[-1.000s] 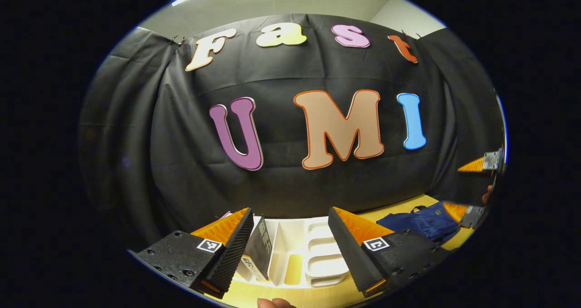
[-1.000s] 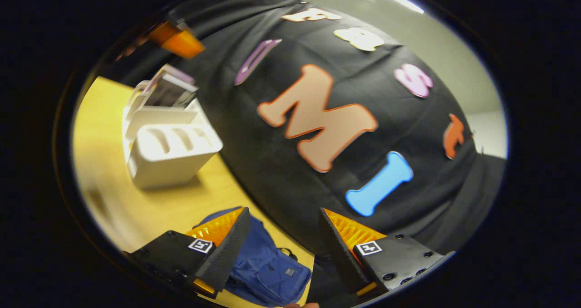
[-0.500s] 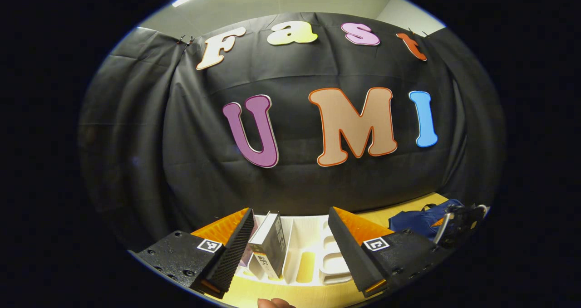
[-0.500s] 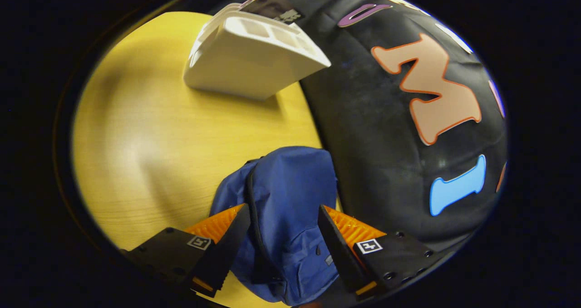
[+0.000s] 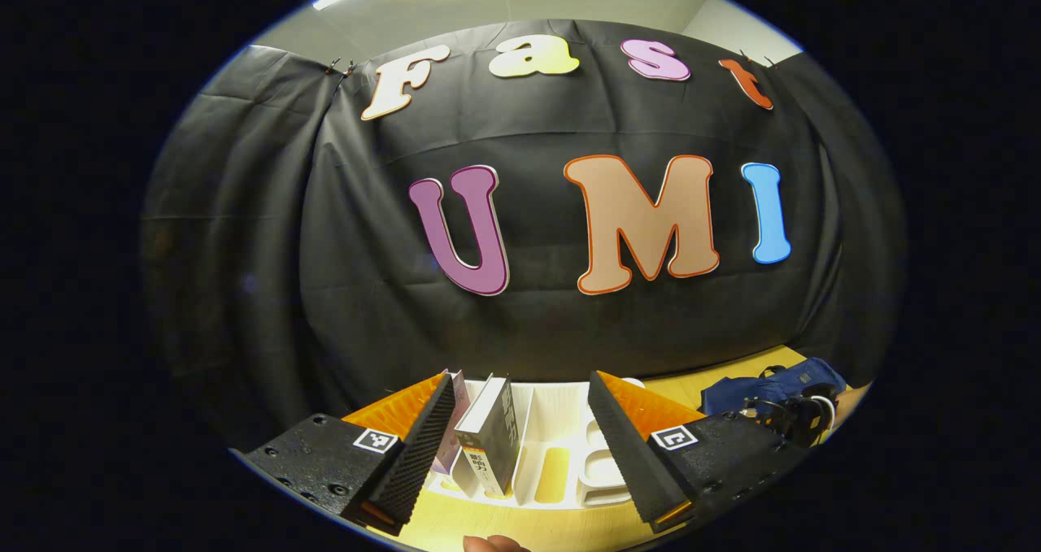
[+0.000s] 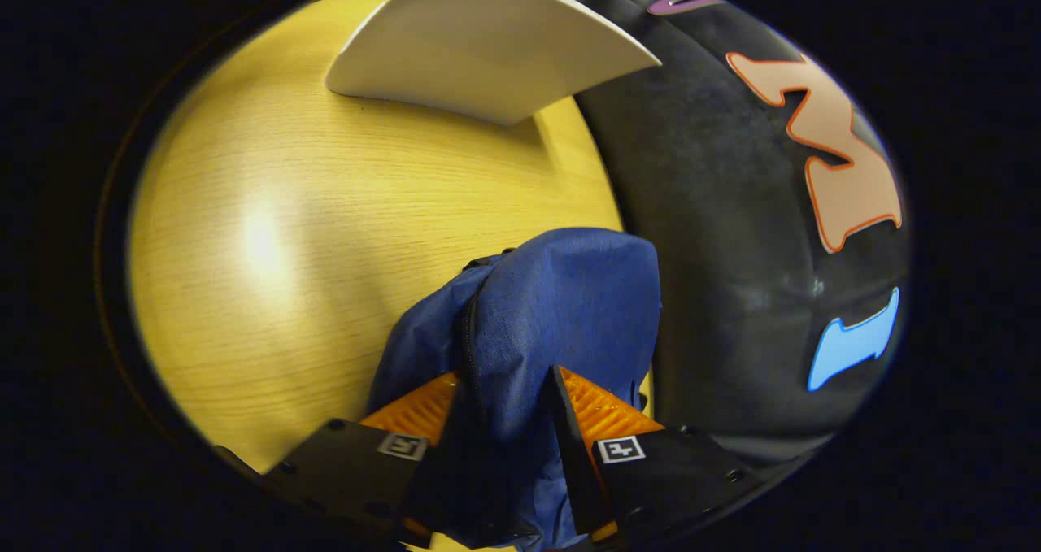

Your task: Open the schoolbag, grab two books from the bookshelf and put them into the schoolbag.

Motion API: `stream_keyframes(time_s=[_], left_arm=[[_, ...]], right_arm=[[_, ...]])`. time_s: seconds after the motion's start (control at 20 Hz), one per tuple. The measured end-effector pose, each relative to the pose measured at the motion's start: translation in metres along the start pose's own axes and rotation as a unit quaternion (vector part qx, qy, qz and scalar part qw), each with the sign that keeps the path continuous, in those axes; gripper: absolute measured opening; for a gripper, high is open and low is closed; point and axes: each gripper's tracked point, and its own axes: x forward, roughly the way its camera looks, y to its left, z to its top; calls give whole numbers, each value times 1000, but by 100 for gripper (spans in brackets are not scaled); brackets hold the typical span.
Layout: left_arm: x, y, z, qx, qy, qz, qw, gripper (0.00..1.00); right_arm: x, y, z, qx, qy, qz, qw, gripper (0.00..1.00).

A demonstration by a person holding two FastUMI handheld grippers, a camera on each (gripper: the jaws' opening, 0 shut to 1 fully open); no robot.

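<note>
The blue schoolbag [image 6: 561,292] lies on the yellow table by the black cloth, its zipper [image 6: 468,332] running along the top fold. My right gripper [image 6: 506,373] is down on it, its orange fingers pinched on a fold of fabric beside the zipper. In the left gripper view the bag [image 5: 768,383] sits far right with the right gripper [image 5: 793,418] on top of it. My left gripper [image 5: 520,377] hangs open above the white bookshelf [image 5: 561,422]. A white-and-black book [image 5: 488,434] and a purple book [image 5: 453,426] stand in its left slots.
The wooden table [image 6: 268,235] stretches bare to the left of the bag. The bookshelf's white side [image 6: 488,44] stands at the table's far end. The black cloth wall [image 5: 366,292] closes off the back. A fingertip [image 5: 488,544] shows at the bottom edge.
The right gripper came down onto the schoolbag and its fingers closed in on the fabric. The left gripper shifted slightly toward the books, still open.
</note>
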Motion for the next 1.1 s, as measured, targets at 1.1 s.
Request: stream_keyframes(time_s=[1.1], left_arm=[[15,7,-8,-5,18,-5,1000,97]], right_arm=[[-49,-100,-10,507,-48,32,860,4]])
